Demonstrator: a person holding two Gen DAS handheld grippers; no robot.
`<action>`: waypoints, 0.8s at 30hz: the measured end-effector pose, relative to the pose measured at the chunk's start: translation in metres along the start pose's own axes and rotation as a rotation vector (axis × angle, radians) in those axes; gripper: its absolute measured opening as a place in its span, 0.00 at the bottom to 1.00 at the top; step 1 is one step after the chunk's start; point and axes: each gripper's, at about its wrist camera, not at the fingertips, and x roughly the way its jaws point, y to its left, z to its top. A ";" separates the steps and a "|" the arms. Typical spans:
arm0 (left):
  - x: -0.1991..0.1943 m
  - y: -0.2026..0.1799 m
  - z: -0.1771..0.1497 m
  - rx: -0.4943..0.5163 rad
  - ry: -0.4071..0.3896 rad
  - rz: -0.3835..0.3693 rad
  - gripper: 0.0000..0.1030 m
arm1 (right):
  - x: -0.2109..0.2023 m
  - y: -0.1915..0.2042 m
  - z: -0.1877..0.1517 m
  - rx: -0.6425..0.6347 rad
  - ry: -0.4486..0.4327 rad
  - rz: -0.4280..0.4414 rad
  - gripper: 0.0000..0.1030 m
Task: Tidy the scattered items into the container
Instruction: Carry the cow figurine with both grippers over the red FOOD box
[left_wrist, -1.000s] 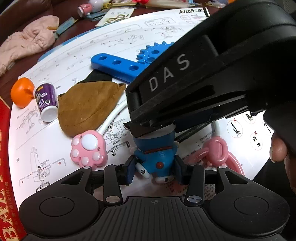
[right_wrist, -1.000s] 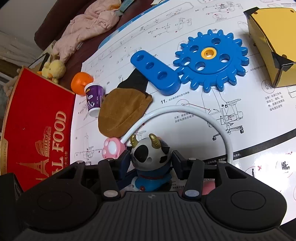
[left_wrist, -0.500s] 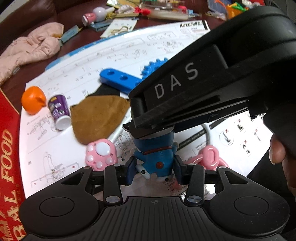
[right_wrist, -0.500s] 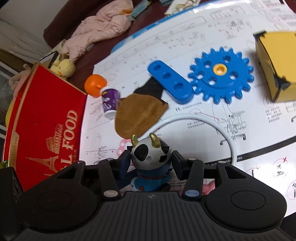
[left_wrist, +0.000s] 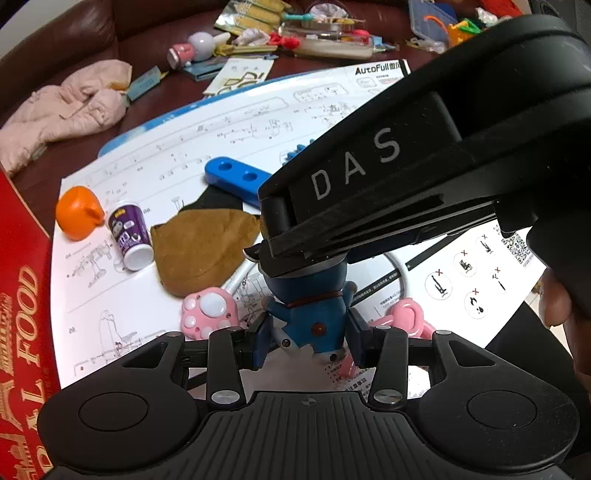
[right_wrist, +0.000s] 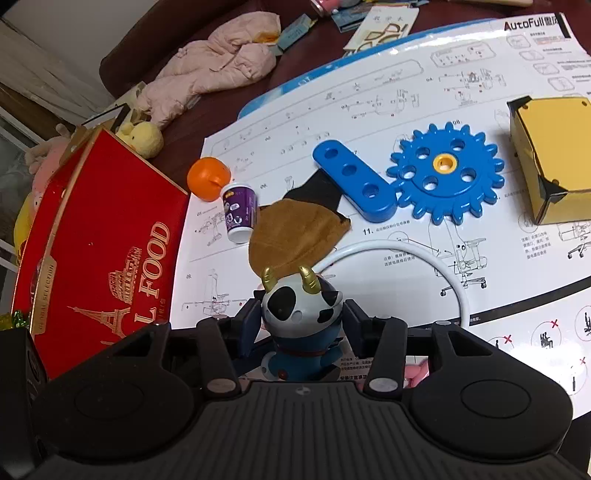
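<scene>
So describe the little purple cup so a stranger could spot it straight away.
Start at the big red box on the left and move to the edge of the white instruction sheet beside it. There the purple cup lies on its side between an orange ball and a brown cloth pouch. It alone is purple, with a white rim.

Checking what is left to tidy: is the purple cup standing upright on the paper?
No, the purple cup lies on its side beside the orange ball.
</scene>
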 end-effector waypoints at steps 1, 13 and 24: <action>-0.003 -0.001 0.000 0.002 -0.004 0.003 0.41 | -0.002 0.001 0.000 -0.002 -0.005 0.002 0.52; -0.024 -0.003 0.004 0.006 -0.035 0.033 0.41 | -0.017 0.015 0.002 -0.034 -0.039 0.014 0.52; -0.115 0.030 0.015 -0.054 -0.201 0.202 0.41 | -0.057 0.102 0.020 -0.237 -0.153 0.116 0.52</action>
